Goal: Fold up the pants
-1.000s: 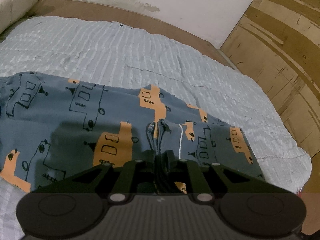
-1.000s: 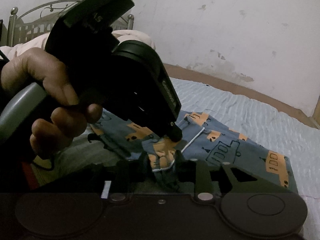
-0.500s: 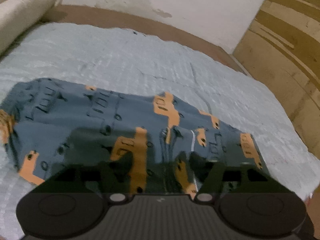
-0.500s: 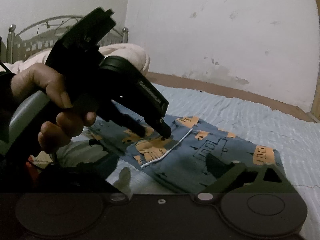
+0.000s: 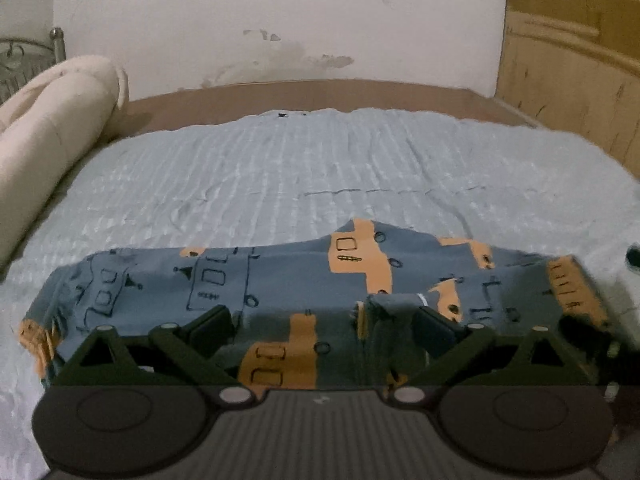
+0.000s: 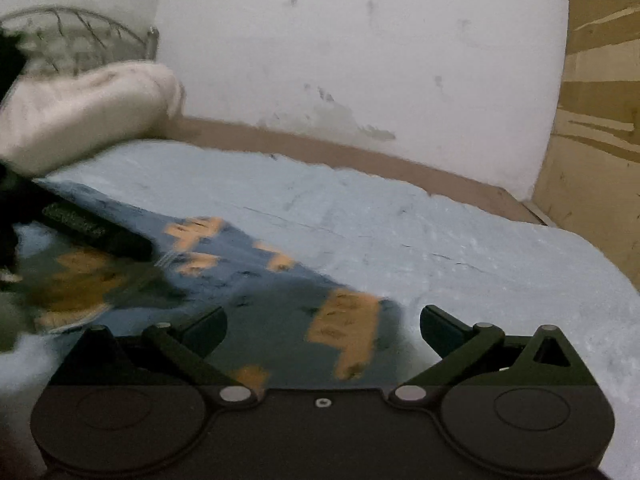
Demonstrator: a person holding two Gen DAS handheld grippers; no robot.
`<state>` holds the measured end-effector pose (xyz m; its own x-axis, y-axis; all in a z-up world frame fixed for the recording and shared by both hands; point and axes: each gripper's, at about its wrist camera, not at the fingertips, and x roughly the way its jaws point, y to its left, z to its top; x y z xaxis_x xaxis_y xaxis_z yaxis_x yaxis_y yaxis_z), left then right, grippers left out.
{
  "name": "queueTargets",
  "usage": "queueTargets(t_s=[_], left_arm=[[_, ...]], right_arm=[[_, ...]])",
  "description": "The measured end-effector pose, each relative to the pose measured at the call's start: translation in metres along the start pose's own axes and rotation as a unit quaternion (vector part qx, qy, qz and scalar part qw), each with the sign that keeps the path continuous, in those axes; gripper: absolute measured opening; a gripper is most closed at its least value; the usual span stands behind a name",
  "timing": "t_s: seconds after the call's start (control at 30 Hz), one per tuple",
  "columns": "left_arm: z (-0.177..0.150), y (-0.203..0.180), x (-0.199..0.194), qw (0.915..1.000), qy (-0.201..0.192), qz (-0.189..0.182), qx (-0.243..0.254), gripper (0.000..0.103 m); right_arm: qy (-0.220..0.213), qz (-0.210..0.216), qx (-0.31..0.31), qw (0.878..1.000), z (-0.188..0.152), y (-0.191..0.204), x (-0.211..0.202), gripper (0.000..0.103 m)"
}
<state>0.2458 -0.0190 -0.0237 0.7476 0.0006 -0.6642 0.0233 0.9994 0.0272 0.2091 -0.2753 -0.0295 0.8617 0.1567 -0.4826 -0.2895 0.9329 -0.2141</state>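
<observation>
The pants (image 5: 288, 280) are blue-grey with orange and black car prints and lie folded flat on the light blue bedspread (image 5: 320, 176). My left gripper (image 5: 322, 326) is open and empty, hovering just above their near edge. In the right wrist view, my right gripper (image 6: 322, 326) is open and empty over the right end of the pants (image 6: 260, 292). The other gripper shows dark and blurred at that view's left edge (image 6: 92, 232), over the pants.
A cream rolled blanket (image 5: 52, 128) lies at the bed's left, with a metal headboard (image 6: 80, 40) behind it. A brown bed edge (image 5: 320, 96) and a white wall run along the back. A wooden cabinet (image 5: 572, 80) stands at the right.
Both grippers have opened and let go of the pants, then pulled back and up. The pants now lie flat on the bed. The left gripper has drawn away from the right view.
</observation>
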Motion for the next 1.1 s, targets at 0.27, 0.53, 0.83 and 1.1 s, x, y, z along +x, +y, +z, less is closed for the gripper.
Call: queueTargets(t_s=[0.27, 0.53, 0.83, 1.1], left_arm=[[0.004, 0.017, 0.02, 0.9991, 0.02, -0.019, -0.033, 0.102], [-0.012, 0.021, 0.01, 0.9992, 0.023, -0.014, -0.03, 0.102], [-0.053, 0.013, -0.034, 0.9995, -0.024, 0.022, -0.003, 0.102], [-0.071, 0.011, -0.055, 0.9988, -0.036, 0.031, -0.012, 0.102]], right_arm=[[0.053, -0.042, -0.033, 0.997, 0.007, -0.038, 0.064, 0.102], [0.064, -0.077, 0.019, 0.995, -0.016, -0.059, 0.056, 0.102], [0.019, -0.116, 0.0, 0.993, -0.059, -0.029, -0.009, 0.102], [-0.016, -0.145, 0.0, 0.989, -0.082, -0.016, -0.034, 0.102]])
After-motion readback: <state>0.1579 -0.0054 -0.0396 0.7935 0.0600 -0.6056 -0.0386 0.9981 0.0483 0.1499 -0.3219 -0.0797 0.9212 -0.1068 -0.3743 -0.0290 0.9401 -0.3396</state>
